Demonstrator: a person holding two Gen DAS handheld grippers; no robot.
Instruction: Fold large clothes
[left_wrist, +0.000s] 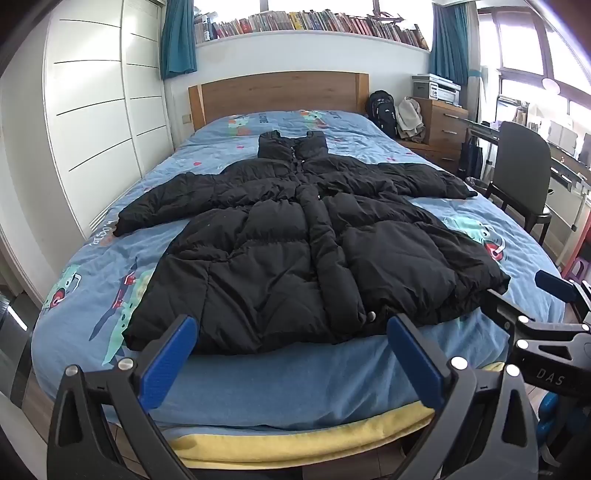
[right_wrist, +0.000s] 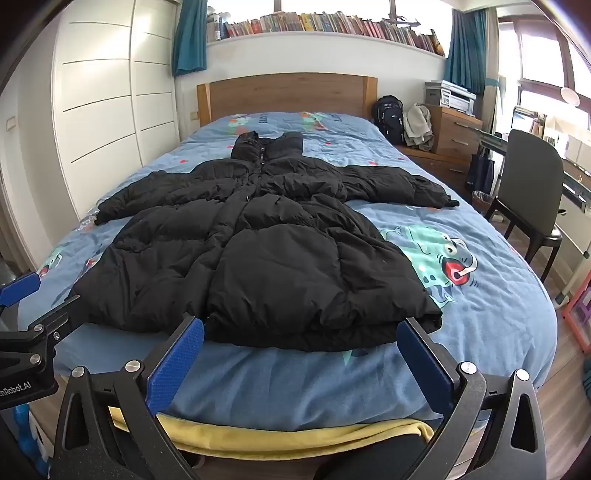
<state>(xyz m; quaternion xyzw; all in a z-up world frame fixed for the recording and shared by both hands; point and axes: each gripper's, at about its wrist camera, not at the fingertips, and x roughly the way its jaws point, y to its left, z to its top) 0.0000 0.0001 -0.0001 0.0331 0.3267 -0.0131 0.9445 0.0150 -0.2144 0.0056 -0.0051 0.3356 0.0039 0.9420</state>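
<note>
A black puffer coat (left_wrist: 295, 236) lies flat and spread out on the blue bed (left_wrist: 295, 387), sleeves out to both sides, hood toward the wooden headboard (left_wrist: 277, 92). The left claw (left_wrist: 291, 354) and right claw (right_wrist: 303, 354) hover wide and empty at the hem

Coat (left_wrist: 295, 236) hem: its near edge sits partly behind the blue fingertips (left_wrist: 173, 354).
Book (right_wrist: 332, 22) titles: too small to read.
Chair (right_wrist: 532, 192) legs: partly behind the bed (right_wrist: 498, 295) corner.
</note>
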